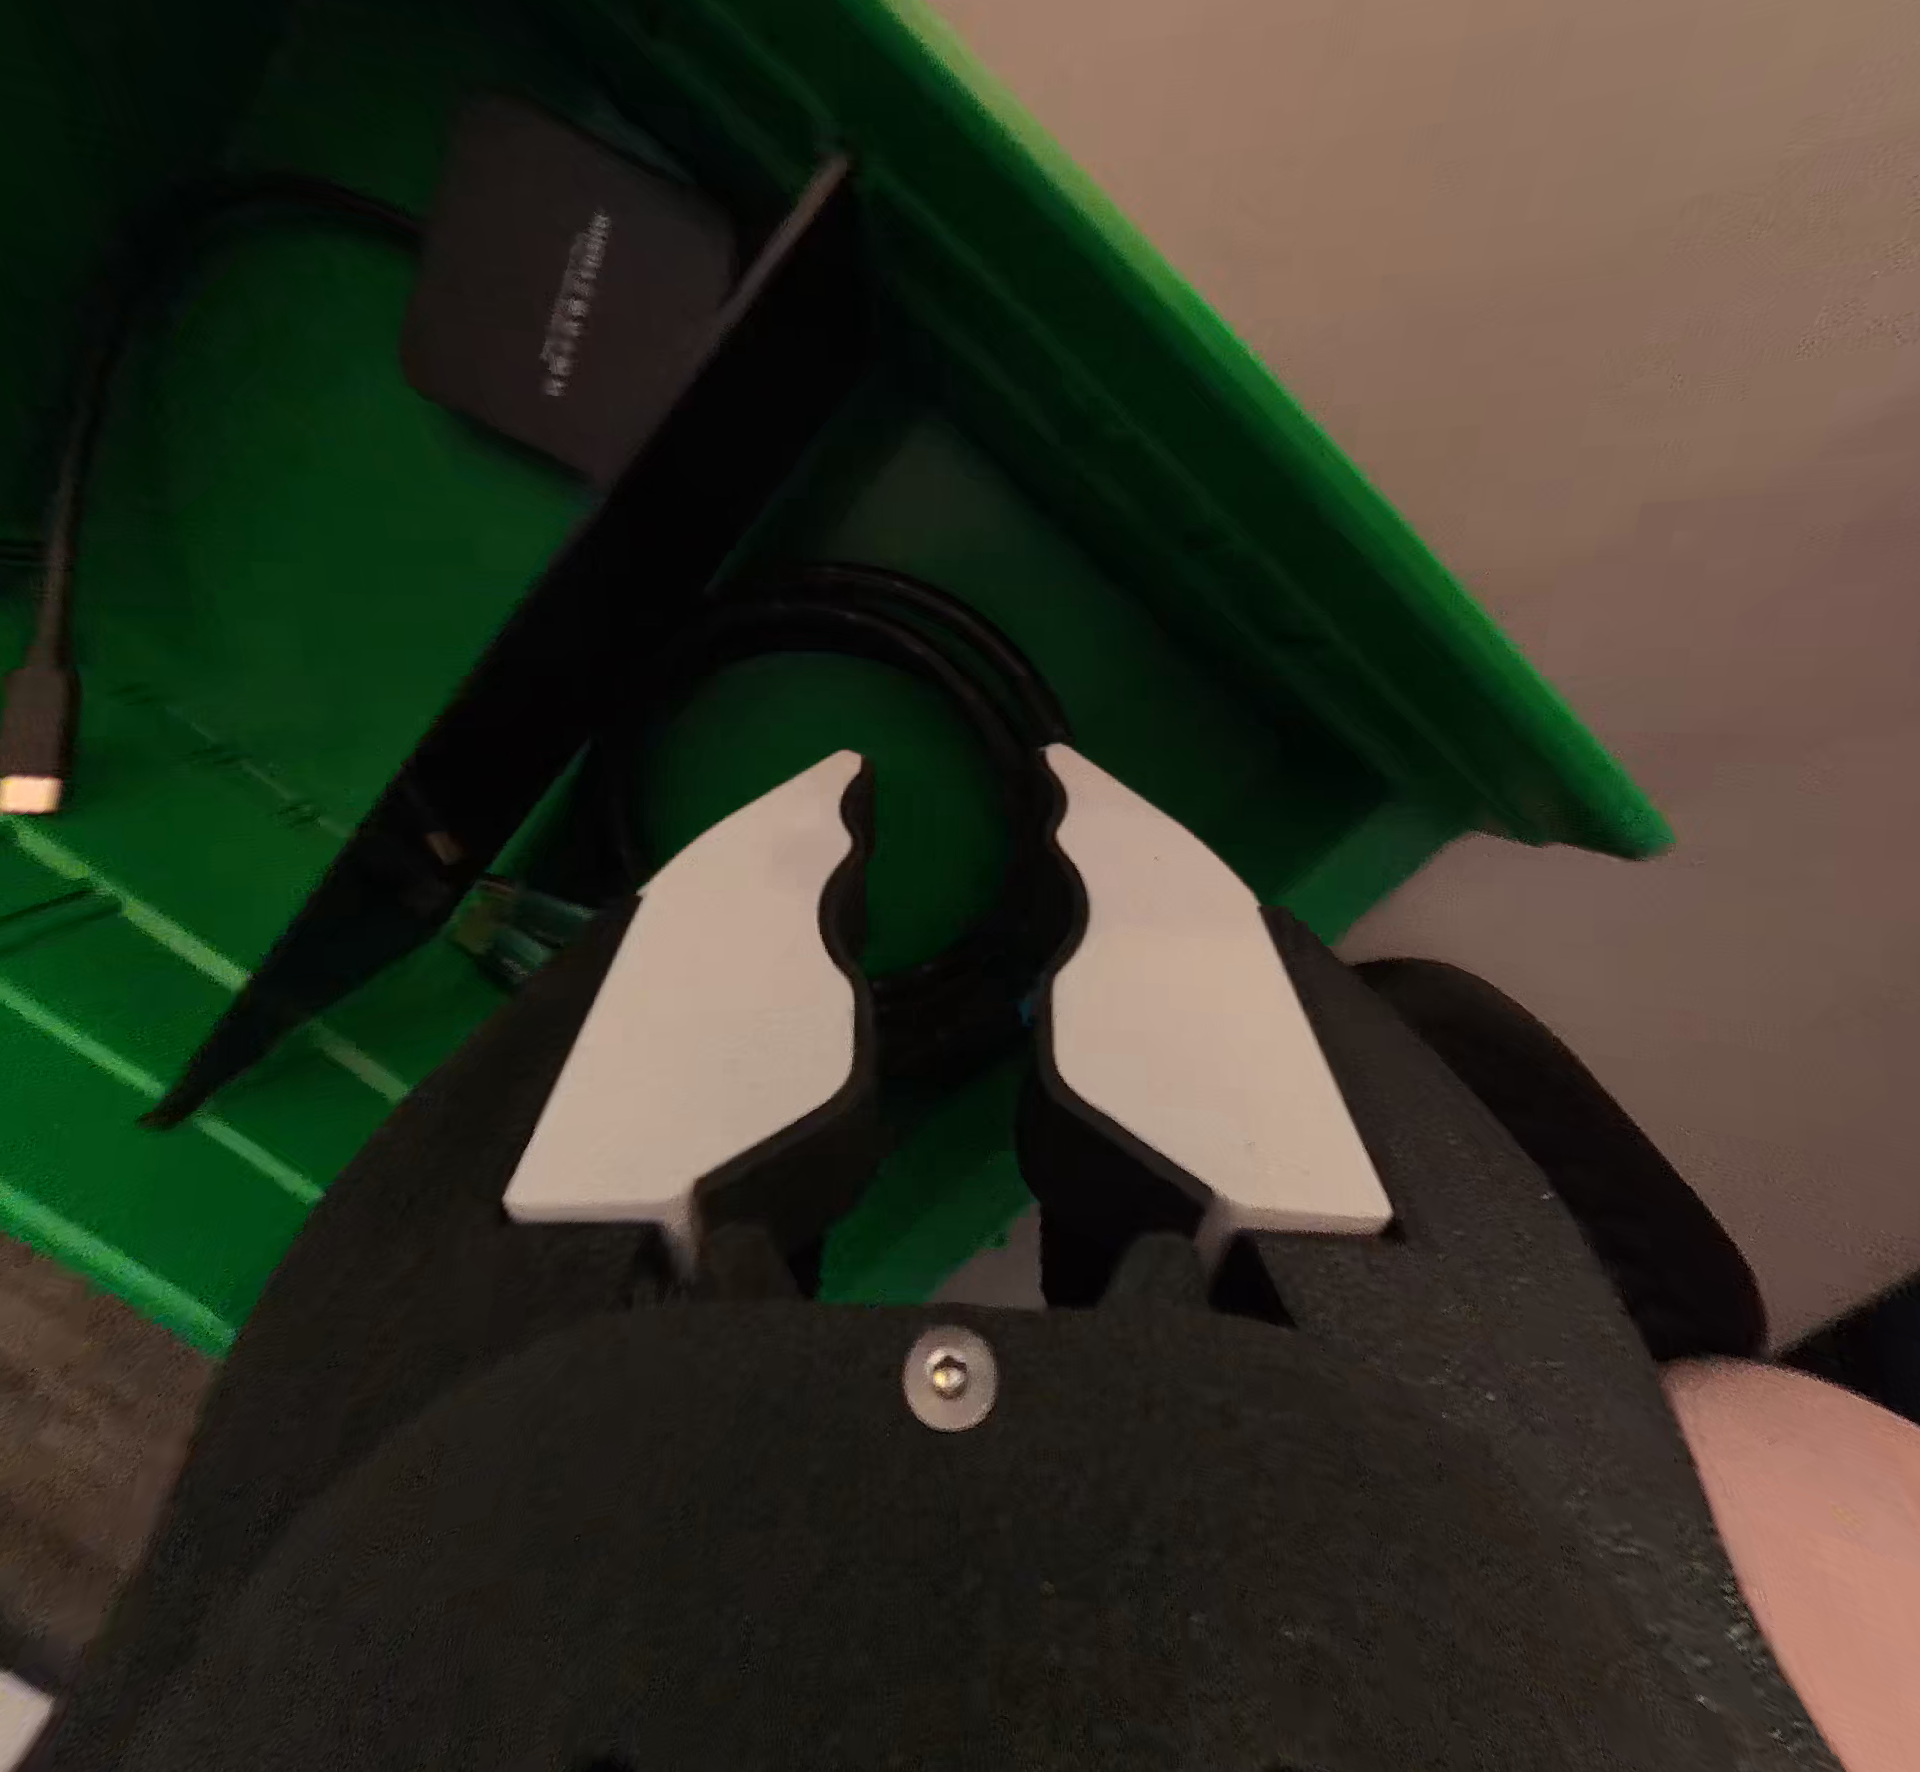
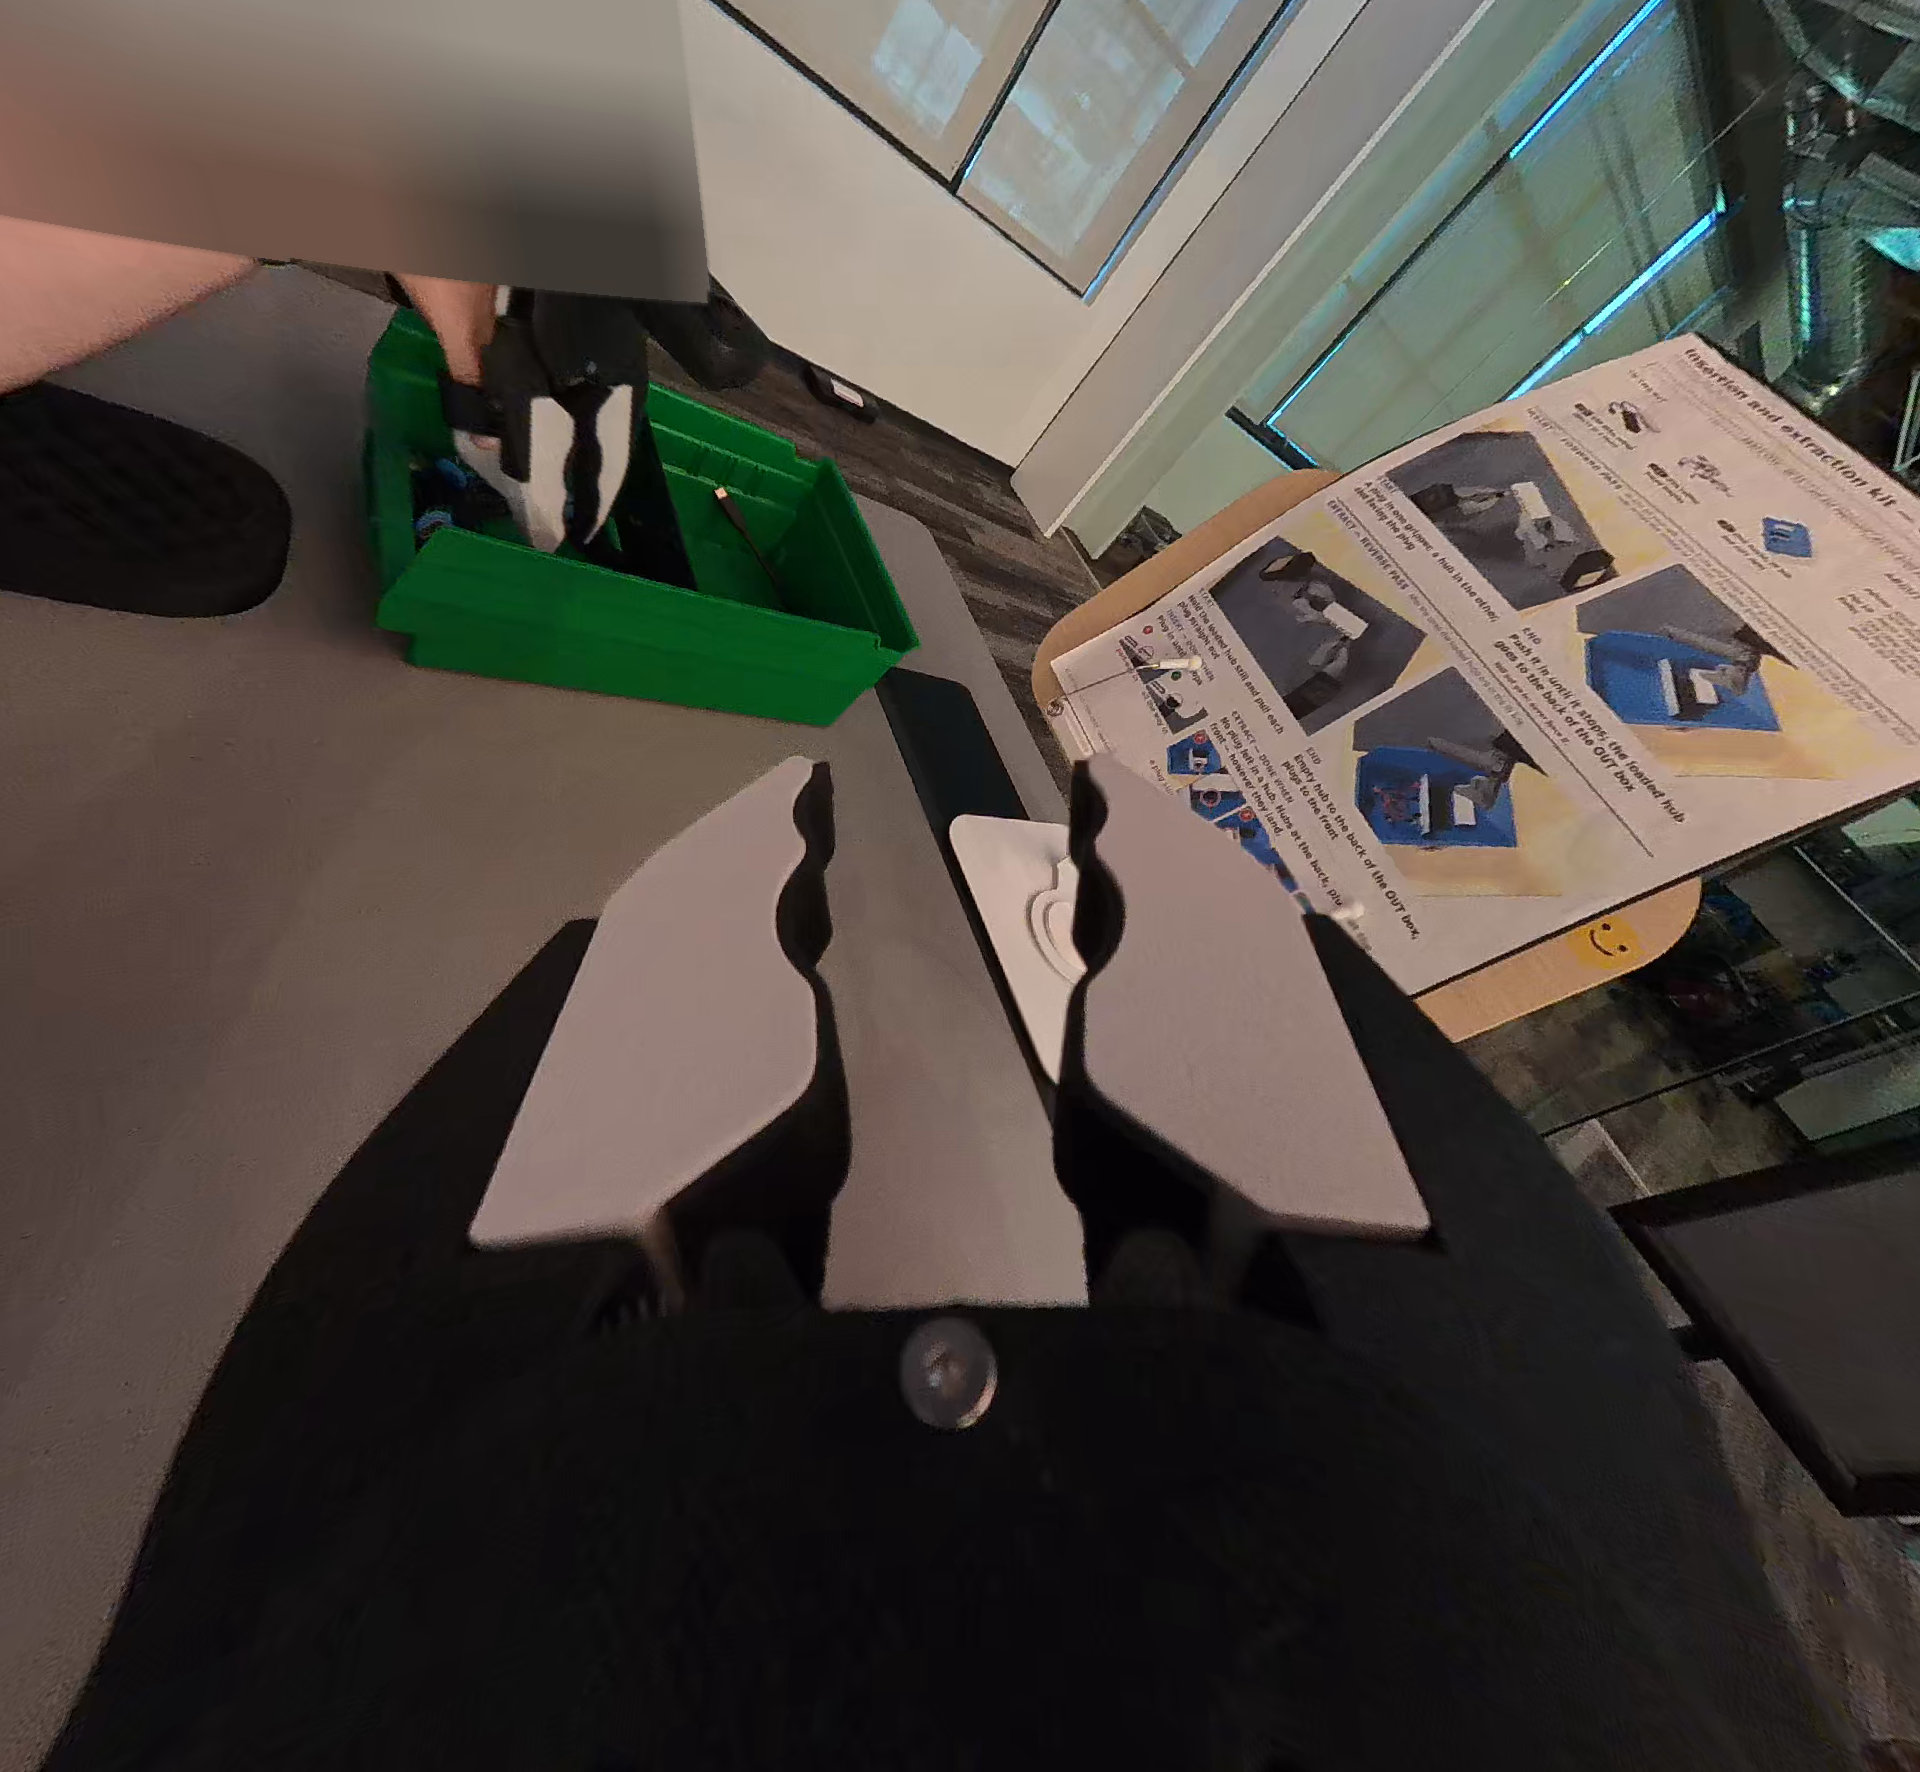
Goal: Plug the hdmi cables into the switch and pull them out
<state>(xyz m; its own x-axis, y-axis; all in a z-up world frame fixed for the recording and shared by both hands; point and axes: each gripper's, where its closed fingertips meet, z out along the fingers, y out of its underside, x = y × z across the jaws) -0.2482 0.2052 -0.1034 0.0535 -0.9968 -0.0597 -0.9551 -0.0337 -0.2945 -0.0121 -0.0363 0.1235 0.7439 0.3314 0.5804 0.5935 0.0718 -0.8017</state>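
The left gripper (image 1: 956, 777) reached into the green bin (image 1: 1247, 434), jaws parted around a coiled black cable (image 1: 925, 616); the black switch (image 1: 561, 309) lay beyond a divider (image 1: 623, 600). The right gripper (image 2: 951, 787) hovered parted, empty.

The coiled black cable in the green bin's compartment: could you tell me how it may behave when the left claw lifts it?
The coiled black cable looks springy yet floppy, so its loops may sag or unwind. Its round jacket could slip between the left claw. It may also snag the black divider beside it.
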